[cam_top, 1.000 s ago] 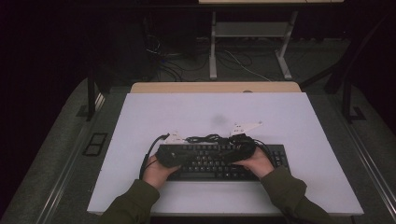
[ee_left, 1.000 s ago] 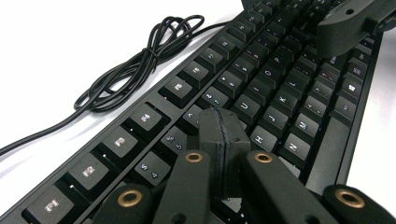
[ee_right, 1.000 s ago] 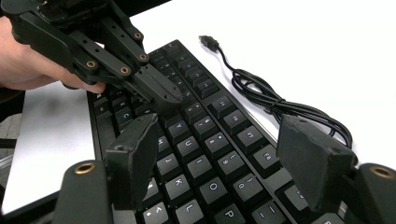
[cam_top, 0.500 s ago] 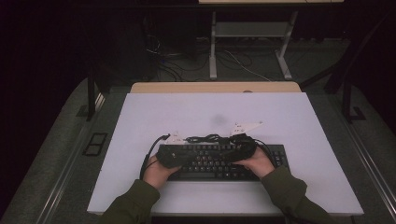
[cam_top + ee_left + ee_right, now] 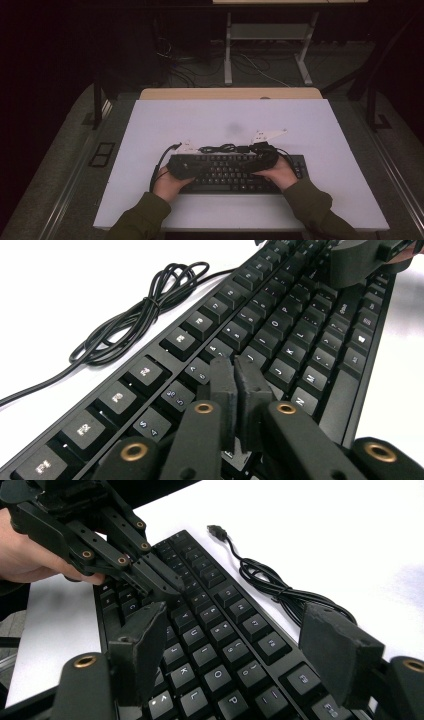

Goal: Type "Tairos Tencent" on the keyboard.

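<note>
your left gripper (image 5: 235, 385) has its two black foam pads nearly together, a thin slit between them and nothing held; they have just been easing apart a little. the tips hover just above the middle letter rows of the one black rectangular keyboard with white legends (image 5: 280, 335), which lies flat on the white table top (image 5: 75, 285). your left hand (image 5: 170, 184) sits over the keyboard's left end in the high view.

your right gripper (image 5: 240, 650) stands with its two pads wide apart, nothing between them but keys below; its jaws have just been opening slightly further. it hangs over the keyboard (image 5: 210, 630) on the right half, and your right hand (image 5: 280, 175) covers that end of the keyboard (image 5: 230, 175) in the high view. in the right gripper view the left gripper (image 5: 160, 582) comes in from the far end, tips low over the keys.

one thin black cable (image 5: 135, 310), bundled in a loose coil, lies on the table just behind the keyboard's back edge. its single usb plug (image 5: 216, 530) rests free on the white surface, beyond the keyboard's far corner in that view.

two small pale three-cornered plates (image 5: 267, 135) show just behind the keyboard in the high view, one over each gripper.
</note>
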A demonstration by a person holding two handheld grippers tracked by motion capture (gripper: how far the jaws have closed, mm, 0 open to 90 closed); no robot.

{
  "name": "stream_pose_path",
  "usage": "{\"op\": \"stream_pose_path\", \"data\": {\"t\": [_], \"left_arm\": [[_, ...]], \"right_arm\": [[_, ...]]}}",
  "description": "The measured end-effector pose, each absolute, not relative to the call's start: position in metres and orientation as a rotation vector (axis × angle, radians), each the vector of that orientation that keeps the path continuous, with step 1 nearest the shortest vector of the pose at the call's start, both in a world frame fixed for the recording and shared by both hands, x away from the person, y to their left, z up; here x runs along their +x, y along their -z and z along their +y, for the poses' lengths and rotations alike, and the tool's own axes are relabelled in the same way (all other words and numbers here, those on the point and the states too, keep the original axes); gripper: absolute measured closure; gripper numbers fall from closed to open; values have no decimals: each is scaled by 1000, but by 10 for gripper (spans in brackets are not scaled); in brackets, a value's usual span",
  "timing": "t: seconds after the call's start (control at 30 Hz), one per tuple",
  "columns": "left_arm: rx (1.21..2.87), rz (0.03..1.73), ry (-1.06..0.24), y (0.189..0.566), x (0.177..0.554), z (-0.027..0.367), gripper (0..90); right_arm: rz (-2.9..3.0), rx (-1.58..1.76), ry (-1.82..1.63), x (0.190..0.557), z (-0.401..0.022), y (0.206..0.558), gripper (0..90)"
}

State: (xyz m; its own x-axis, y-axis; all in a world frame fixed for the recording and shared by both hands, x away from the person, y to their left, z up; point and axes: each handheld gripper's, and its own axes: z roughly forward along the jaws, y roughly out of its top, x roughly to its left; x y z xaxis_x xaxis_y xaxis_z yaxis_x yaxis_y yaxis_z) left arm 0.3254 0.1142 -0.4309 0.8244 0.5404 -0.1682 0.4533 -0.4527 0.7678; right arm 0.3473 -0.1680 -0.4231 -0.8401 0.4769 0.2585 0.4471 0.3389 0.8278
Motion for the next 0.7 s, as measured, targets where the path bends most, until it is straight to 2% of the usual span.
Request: {"op": "stream_pose_path", "data": {"t": [0.1,0.37,0.7], "left_arm": [[2105,734,-126,429,324,117,766],[2074,736,-131,426,314,130,480],[2023,738,-153,420,302,151,269]], "right_arm": [[2539,869,-1565,345,-173,422,251],[2511,876,-1563,336,-190,421,201],[2461,898,-1542,319,-219,422,150]]}}
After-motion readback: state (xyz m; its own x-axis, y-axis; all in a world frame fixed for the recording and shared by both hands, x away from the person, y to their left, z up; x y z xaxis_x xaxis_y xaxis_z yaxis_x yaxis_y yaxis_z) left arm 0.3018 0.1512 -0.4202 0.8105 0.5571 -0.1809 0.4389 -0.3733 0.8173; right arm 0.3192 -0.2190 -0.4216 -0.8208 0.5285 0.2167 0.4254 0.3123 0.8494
